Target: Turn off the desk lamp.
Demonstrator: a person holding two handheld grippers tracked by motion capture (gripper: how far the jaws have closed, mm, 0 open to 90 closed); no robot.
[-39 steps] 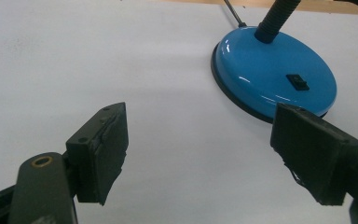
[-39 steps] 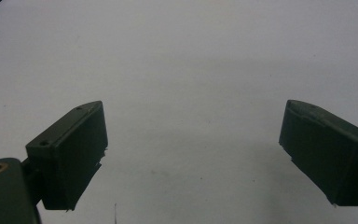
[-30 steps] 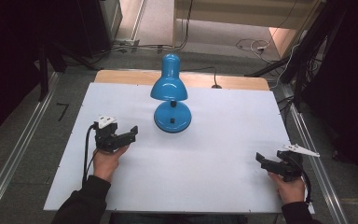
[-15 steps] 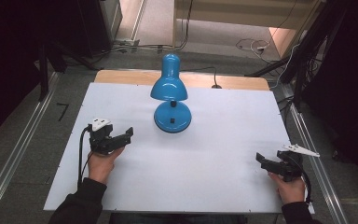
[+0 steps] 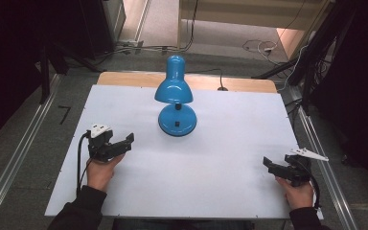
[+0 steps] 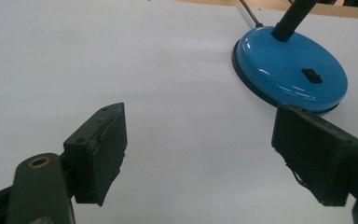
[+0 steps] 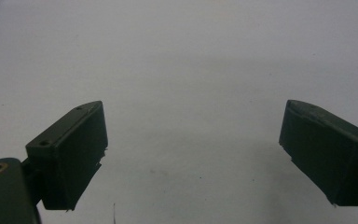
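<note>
We read this as an early stage: nothing is held, and the blue desk lamp [image 5: 174,98] stands untouched on its round base [image 6: 291,74] near the middle-back of the white counter [image 5: 220,158], its shade tipped forward over the base. Our left claw [image 5: 128,141] hovers just left of the lamp and points toward it; in the left gripper view its jaws stand wide apart with bare counter between them, the base lying beyond the right-hand jaw and apart from it. Our right claw [image 5: 267,163] sits well apart at the counter's right front edge, also spread wide with nothing between the jaws in the right gripper view. So whatever is to be done with the lamp, all of it looks left: reaching it, gripping it or pressing the small black switch [image 6: 311,75] on the base. We see no contact yet. Containers: none on the counter, no bins, trays or boxes, nothing to report inside anything. A cord [image 5: 206,73] runs off the back of the lamp toward the wooden edge.
</note>
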